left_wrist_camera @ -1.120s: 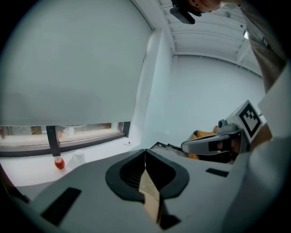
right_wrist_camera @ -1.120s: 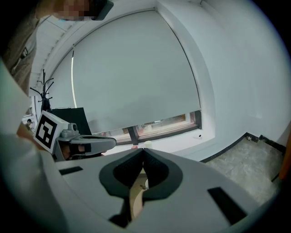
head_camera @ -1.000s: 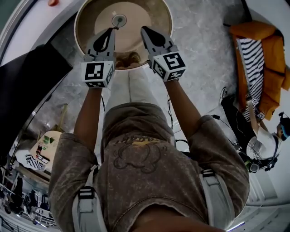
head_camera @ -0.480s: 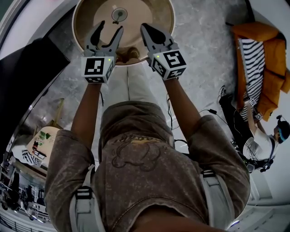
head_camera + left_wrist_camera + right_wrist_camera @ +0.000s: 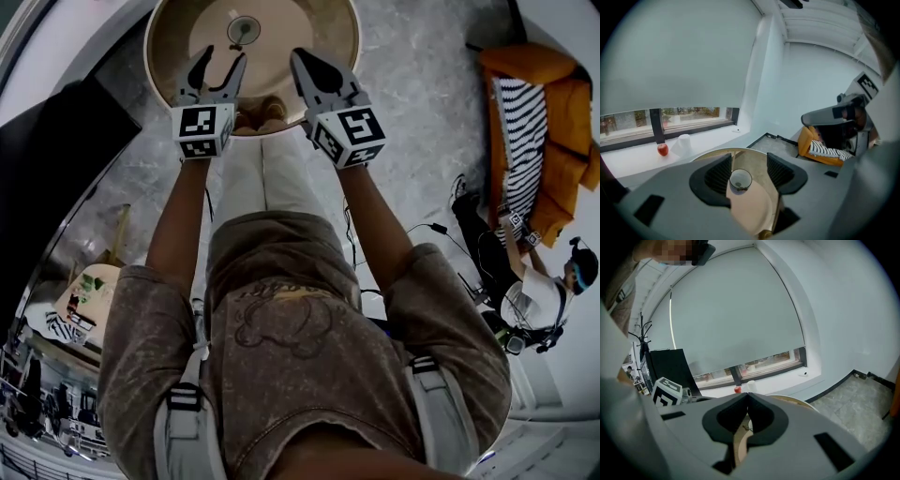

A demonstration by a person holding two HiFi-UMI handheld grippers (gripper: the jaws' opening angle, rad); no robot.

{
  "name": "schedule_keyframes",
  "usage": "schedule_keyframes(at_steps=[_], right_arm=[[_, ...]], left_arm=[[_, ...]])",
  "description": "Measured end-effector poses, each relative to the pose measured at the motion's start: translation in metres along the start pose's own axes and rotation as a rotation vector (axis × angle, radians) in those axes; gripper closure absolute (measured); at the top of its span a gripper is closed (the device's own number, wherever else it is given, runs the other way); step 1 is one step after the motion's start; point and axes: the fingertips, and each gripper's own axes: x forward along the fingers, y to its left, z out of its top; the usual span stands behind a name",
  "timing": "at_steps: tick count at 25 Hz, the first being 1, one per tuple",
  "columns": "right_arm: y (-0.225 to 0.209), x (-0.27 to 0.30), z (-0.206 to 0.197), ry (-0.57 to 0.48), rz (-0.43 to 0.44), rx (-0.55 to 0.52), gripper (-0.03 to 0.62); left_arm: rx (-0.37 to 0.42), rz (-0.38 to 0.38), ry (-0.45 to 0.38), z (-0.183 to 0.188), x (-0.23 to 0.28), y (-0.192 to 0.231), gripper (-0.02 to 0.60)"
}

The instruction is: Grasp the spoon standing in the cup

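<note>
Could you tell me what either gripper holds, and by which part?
Nothing: left gripper, jaws just opened, stands empty short of the cup; right gripper is shut on nothing.

No word or number can be read. The left cube [image 5: 202,129] and the right cube [image 5: 349,137] bear only black-and-white square patterns. The sweatshirt [image 5: 281,323] carries a faint outline drawing under a line of lettering, too faint to read.

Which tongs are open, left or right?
The left tongs: their jaws have just been opening and stand apart, nothing between them, the cup ahead on the table. The right tongs are shut, empty.
</note>
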Motion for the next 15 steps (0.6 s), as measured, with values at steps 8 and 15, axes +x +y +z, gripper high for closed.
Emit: schedule_keyframes(at_steps=[8,15], right_arm=[[0.003,0.000,-0.010,0.023,0.005,0.004,0.577],[-0.006,-0.002,-0.022,0.052,-0.010,0.011,0.577]], left_arm=[[-0.058,0.021,0.154,-0.068,0.042,0.015,0.331],[-0.126,0.057,0.286,-0.117,0.081,0.020,0.331]])
